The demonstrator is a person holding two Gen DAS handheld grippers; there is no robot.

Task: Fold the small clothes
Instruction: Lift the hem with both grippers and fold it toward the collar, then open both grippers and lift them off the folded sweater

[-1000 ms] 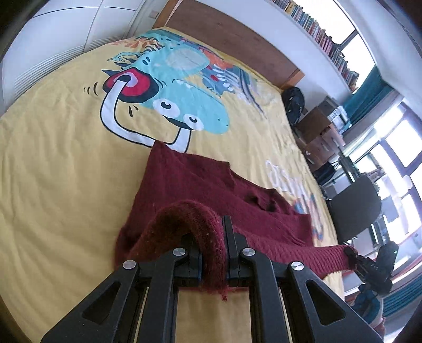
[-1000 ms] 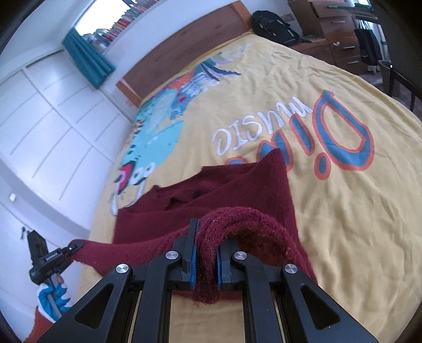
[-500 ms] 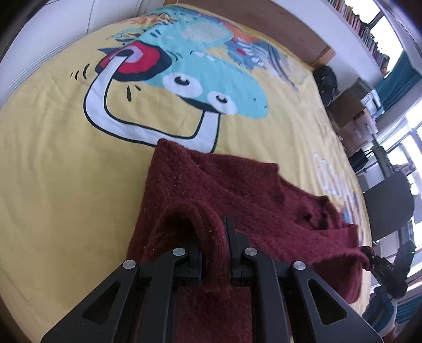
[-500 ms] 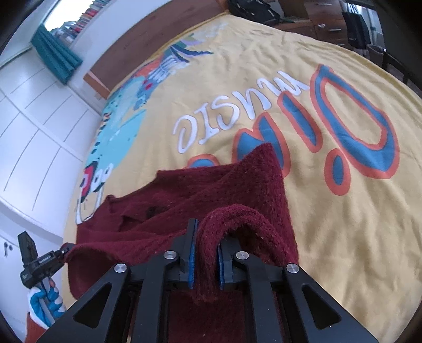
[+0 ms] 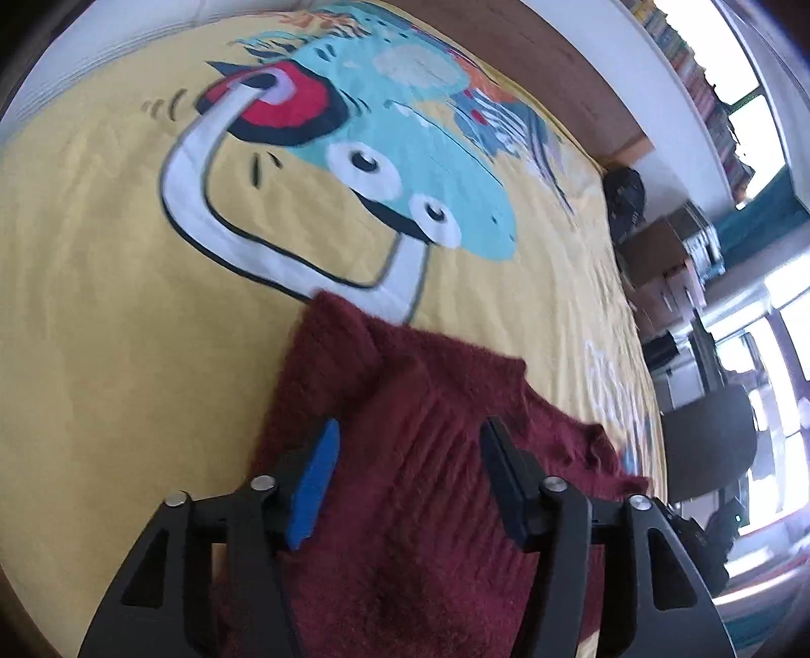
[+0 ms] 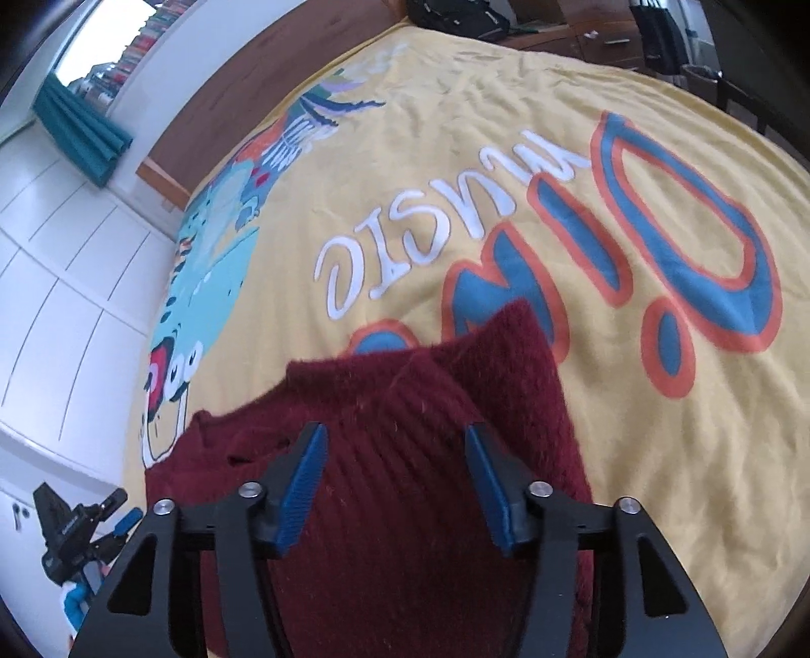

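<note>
A dark red knitted sweater lies on the yellow bedspread, its near part folded over the rest. My left gripper is open and empty just above the sweater's left side. In the right wrist view the sweater fills the lower middle. My right gripper is open and empty just above its right side. The left gripper also shows at the far lower left of the right wrist view.
The bedspread carries a blue cartoon creature and large lettering. A wooden headboard stands at the back. A backpack, drawers and a dark chair stand beside the bed.
Both grippers held the sweater's hem, carried it forward over the garment, then opened and let it drop. The sweater now lies folded.
</note>
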